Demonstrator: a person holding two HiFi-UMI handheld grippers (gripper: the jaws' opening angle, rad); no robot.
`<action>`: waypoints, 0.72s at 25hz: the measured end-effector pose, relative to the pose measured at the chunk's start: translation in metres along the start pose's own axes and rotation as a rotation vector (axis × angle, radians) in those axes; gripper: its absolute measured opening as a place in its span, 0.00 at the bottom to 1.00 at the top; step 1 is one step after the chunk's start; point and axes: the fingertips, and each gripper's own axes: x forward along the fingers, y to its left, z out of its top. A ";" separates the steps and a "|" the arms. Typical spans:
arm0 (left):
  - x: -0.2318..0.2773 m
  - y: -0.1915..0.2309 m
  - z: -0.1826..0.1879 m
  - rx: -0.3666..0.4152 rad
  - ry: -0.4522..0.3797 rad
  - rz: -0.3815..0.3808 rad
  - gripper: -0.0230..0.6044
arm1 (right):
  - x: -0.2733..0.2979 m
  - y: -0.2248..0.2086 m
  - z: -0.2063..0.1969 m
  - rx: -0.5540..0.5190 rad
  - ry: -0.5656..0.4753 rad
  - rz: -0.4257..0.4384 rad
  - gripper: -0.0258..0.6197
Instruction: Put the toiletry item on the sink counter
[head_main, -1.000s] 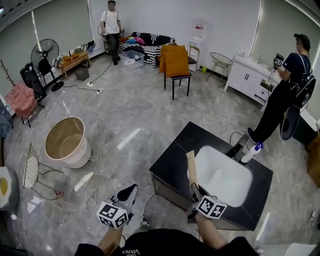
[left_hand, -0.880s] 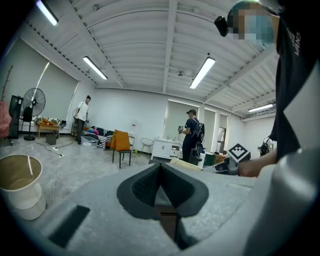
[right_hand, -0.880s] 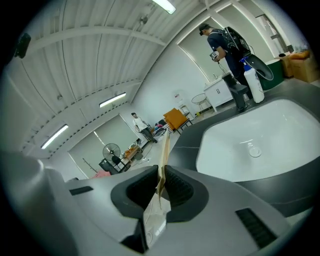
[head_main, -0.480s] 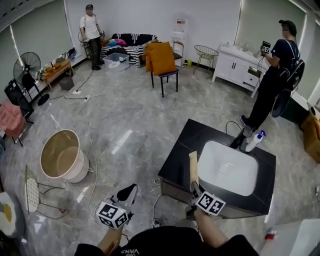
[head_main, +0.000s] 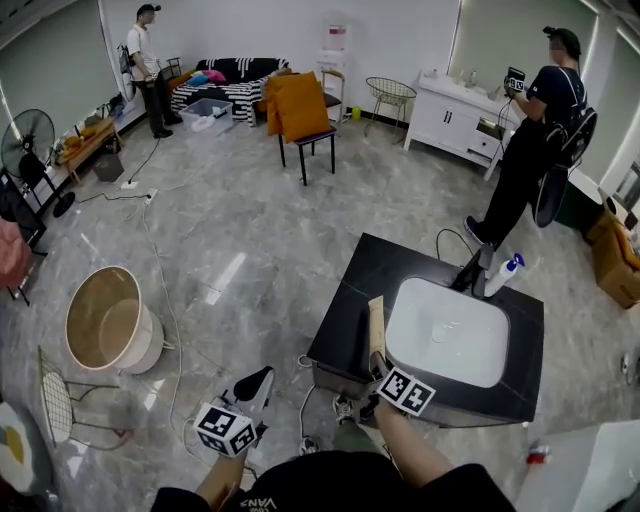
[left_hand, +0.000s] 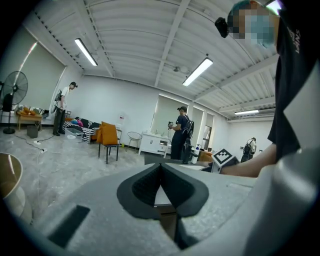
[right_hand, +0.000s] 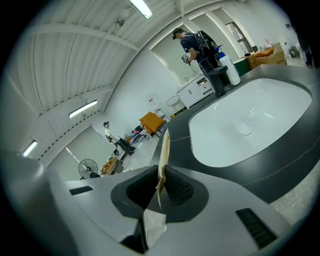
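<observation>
The toiletry item is a long flat tan packet (head_main: 377, 322). My right gripper (head_main: 377, 362) is shut on its near end. The packet (right_hand: 164, 150) points out over the black sink counter (head_main: 345, 335), along the strip left of the white basin (head_main: 447, 330). I cannot tell whether its far end touches the counter. In the right gripper view the packet stands edge-on between the pads of that gripper (right_hand: 161, 182). My left gripper (head_main: 262, 380) hangs over the floor, left of the counter. Its pads meet with nothing between them (left_hand: 160, 172).
A black faucet (head_main: 470, 270) and a white spray bottle (head_main: 505, 275) stand at the basin's far rim. A person (head_main: 535, 150) stands beyond the counter on the right. A round tub (head_main: 105, 318), a wire chair (head_main: 60, 405) and cables lie on the floor at left.
Both grippers have moved forward toward the counter. The right one has sunk and tipped, so the packet now lies lower over the counter's left strip. Its grip is unchanged.
</observation>
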 end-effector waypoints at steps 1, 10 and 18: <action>0.005 0.002 0.002 0.001 -0.001 0.003 0.05 | 0.008 -0.001 0.002 0.003 0.003 -0.005 0.11; 0.045 0.011 0.014 0.011 -0.002 0.029 0.05 | 0.060 -0.017 0.029 0.025 0.012 -0.046 0.11; 0.082 0.014 0.021 0.014 0.004 0.021 0.05 | 0.093 -0.025 0.039 0.033 0.048 -0.041 0.11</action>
